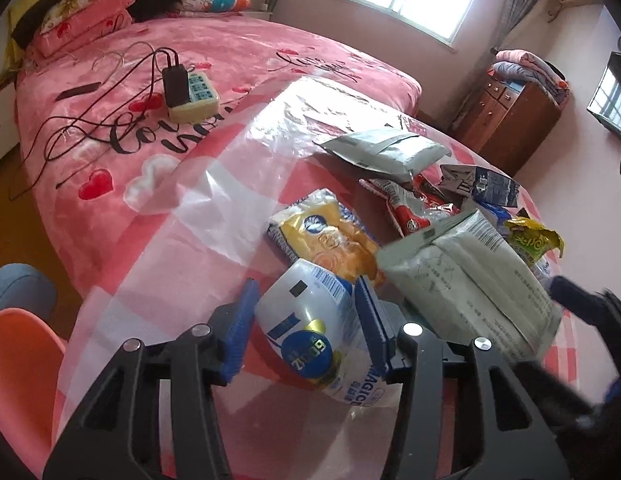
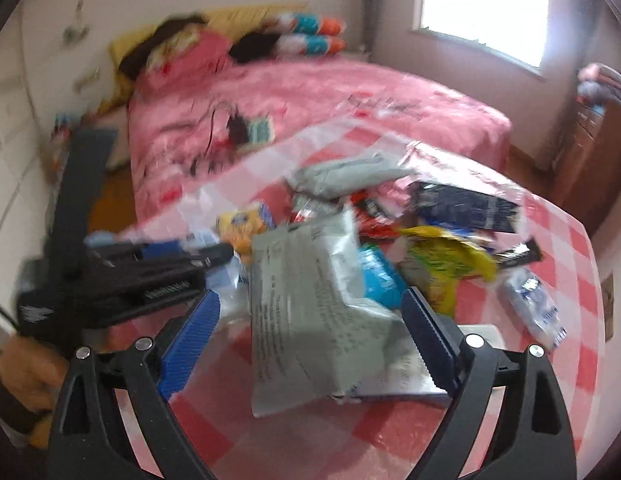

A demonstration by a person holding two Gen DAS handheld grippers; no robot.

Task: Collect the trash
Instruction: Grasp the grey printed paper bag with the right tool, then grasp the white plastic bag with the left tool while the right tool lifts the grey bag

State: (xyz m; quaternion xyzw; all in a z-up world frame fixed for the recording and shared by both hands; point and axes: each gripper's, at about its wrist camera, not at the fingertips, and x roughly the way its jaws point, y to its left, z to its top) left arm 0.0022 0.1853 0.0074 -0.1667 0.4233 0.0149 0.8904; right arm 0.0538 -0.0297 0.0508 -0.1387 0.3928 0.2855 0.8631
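A heap of wrappers lies on the round table [image 1: 198, 240] with its pink checked cloth under clear plastic. My left gripper [image 1: 306, 292] is shut on a white and blue plastic packet [image 1: 310, 320], one blue pad on each side of it. Behind the packet lies a yellow snack bag [image 1: 330, 236]. To its right stands a grey printed pouch [image 1: 470, 288]. In the right wrist view that grey pouch [image 2: 310, 312] sits between the wide-open fingers of my right gripper [image 2: 310, 296], and the pads do not squeeze it. The left gripper [image 2: 170, 272] shows as a dark blur at left.
More litter: a grey mailer bag [image 1: 386, 152], a red wrapper [image 1: 414, 208], a dark blue wrapper [image 2: 466, 204], a yellow-green bag [image 2: 442, 260], a small white and blue packet [image 2: 534, 308]. A pink bed [image 1: 230, 52] with a power strip [image 1: 190, 96] lies behind. An orange chair [image 1: 18, 360] stands at left.
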